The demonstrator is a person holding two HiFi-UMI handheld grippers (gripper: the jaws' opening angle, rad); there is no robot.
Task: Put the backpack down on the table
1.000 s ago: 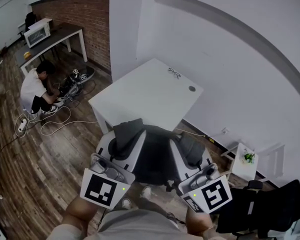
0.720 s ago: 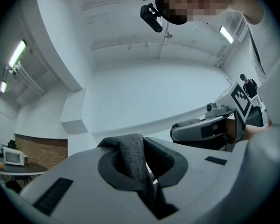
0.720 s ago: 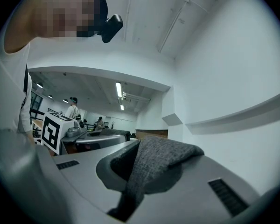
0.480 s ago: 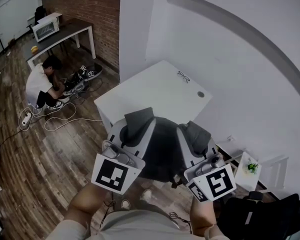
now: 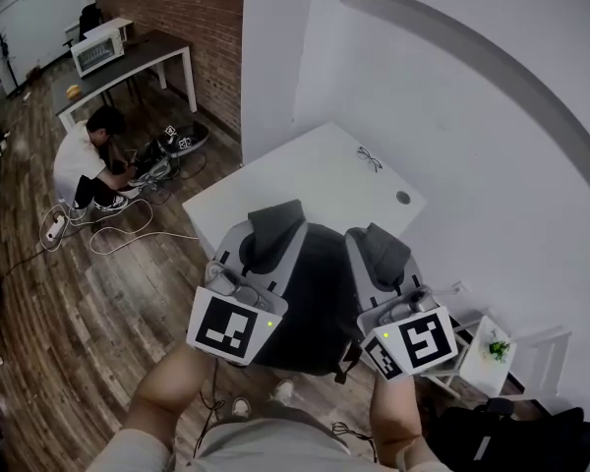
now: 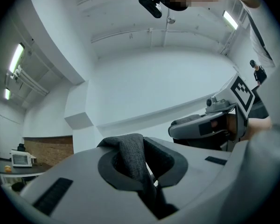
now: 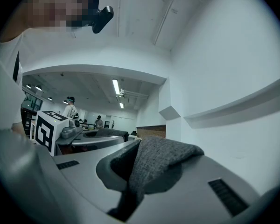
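- Two grippers, one strap each. The left gripper [image 5: 263, 252] has its jaws clenched on a grey fabric shoulder strap [image 6: 131, 158]. The right gripper [image 5: 379, 259] is clamped on the other strap [image 7: 161, 164] the same way.
- The black backpack [image 5: 315, 308] hangs between them, right at the near edge of the white table [image 5: 300, 185]. It's held up, not set down on the table yet.
- A pair of glasses [image 5: 370, 158] lies on the table near its far side.
- Off to the left, a crouching person [image 5: 84, 160] sits on the wooden floor [image 5: 79, 313] among cables [image 5: 128, 239].
- A small side table [image 5: 477, 364] with a plant [image 5: 499, 347] stands at lower right.
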